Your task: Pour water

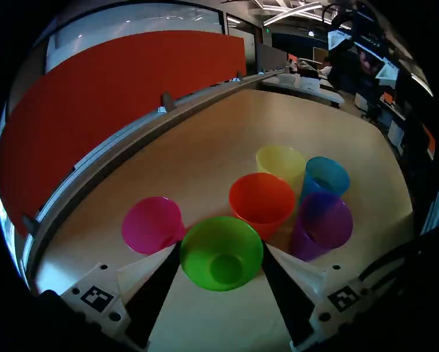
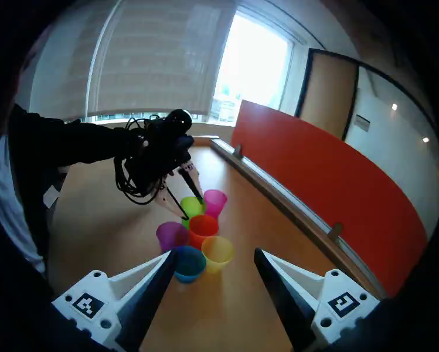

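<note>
Green cup [image 1: 221, 252] snug between left jaws

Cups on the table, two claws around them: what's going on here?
A person holds a claw in each hand at a wooden table with six coloured cups. The left claw appears closed on the green cup. The right claw is open, empty, facing the blue cup and yellow cup. No cup is tilted yet.
</note>
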The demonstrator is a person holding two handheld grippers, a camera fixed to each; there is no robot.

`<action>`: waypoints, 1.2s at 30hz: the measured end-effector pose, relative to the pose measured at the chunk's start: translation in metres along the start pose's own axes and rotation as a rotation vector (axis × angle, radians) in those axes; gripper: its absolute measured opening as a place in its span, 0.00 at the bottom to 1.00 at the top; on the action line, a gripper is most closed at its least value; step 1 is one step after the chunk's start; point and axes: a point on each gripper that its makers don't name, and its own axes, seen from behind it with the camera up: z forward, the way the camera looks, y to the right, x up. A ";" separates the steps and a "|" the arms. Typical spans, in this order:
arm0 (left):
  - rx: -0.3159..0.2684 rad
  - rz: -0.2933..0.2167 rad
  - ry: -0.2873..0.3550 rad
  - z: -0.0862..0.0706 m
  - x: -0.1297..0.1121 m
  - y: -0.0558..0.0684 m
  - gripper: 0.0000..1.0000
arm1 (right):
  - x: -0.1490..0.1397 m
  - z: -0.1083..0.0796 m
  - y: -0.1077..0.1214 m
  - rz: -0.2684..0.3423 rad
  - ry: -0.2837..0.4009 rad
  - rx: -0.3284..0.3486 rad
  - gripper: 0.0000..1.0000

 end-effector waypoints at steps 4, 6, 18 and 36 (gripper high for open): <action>0.010 0.004 0.005 0.000 0.000 -0.001 0.91 | 0.001 0.000 -0.001 -0.001 0.002 0.000 1.00; 0.013 0.005 0.006 -0.001 0.000 -0.001 0.91 | 0.002 0.000 -0.001 -0.003 0.004 -0.001 1.00; 0.023 -0.005 0.046 -0.016 0.014 0.000 0.91 | 0.005 -0.001 -0.002 -0.003 0.011 0.000 1.00; 0.072 -0.022 0.170 -0.062 0.062 0.000 0.91 | 0.013 0.003 -0.005 -0.002 0.016 0.001 1.00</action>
